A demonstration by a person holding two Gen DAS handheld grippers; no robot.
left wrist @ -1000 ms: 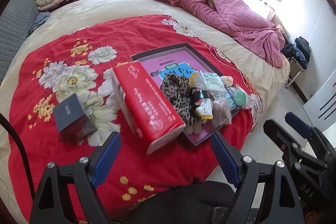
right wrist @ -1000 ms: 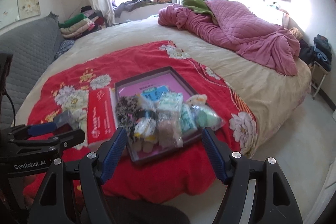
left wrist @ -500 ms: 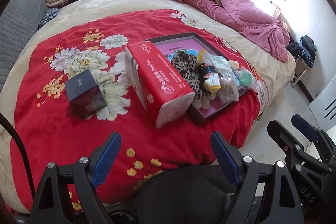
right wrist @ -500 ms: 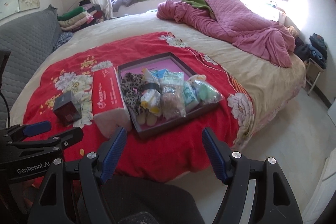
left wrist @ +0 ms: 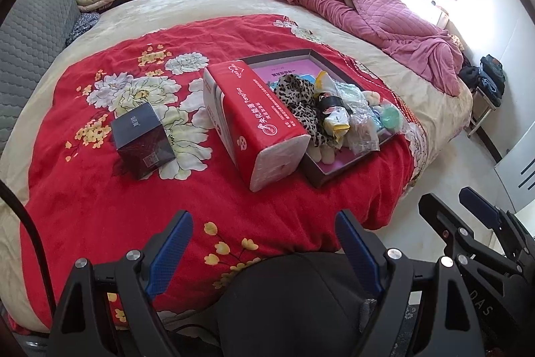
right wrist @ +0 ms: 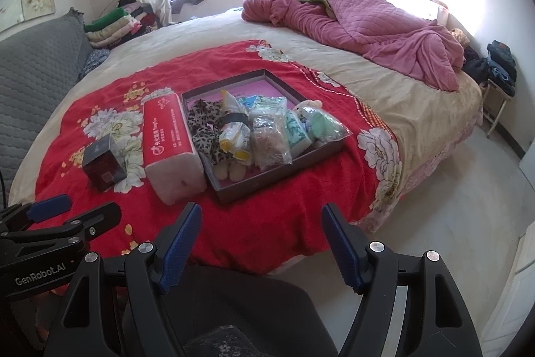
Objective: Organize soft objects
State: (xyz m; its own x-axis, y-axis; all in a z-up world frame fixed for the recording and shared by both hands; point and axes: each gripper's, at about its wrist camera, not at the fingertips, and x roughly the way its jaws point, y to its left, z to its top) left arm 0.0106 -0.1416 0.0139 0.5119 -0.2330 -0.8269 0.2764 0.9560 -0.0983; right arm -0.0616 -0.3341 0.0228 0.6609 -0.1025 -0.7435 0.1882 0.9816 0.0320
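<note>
My left tongs (left wrist: 264,243) and my right tongs (right wrist: 260,240) both stand wide open with nothing between their blue pads, low in each frame above the near edge of the bed. On the side of the left tongs, seen at the lower left of the right view, I read "GenRobot.AI"; on the right tongs, at the lower right of the left view, "DAS". The soft things sit in one dark tray (right wrist: 281,179) at the middle of the frame on the red flowered blanket (left wrist: 100,189): a leopard-print cloth (right wrist: 204,129), a yellow-and-white pouch with a black band (right wrist: 234,129), a clear bag (right wrist: 269,139) of something brownish I cannot make out, a teal pack (right wrist: 297,129) and a green round thing (right wrist: 326,124) in plastic. One red tissue pack (left wrist: 254,119) lies touching the tray's left side; its white print is too small to read. One dark box (left wrist: 142,139) sits apart, further left.
</note>
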